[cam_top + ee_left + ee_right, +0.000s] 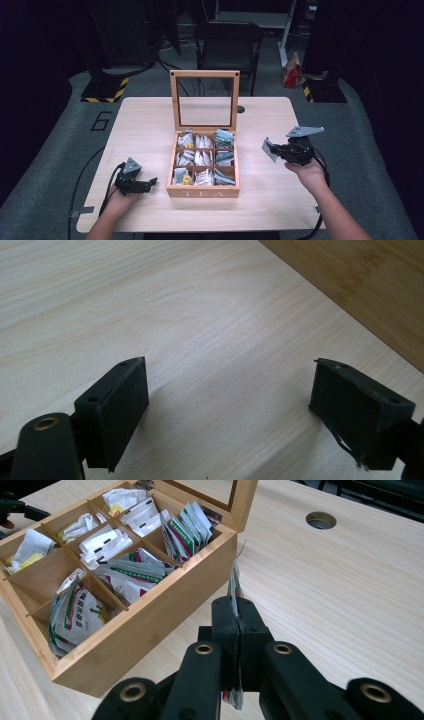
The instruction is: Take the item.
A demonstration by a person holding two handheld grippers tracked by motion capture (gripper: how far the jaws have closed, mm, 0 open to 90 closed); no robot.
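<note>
A wooden tea box (203,191) with its glass lid (204,99) standing up sits mid-table, its compartments full of tea sachets (200,158). To the right of the box, my right gripper (270,150) hovers shut on a single tea sachet (269,149). In the right gripper view the sachet (233,584) stands edge-on, pinched between the closed pads, beside the box wall (150,625). My left gripper (149,183) rests low at the box's left front corner. It is open, its fingers (120,410) wide apart over bare wood.
The light wooden table (150,125) has a round cable hole (320,519) behind the box on the right. Cables trail off the left and right edges. A black chair (227,45) and stand bases sit on the floor beyond.
</note>
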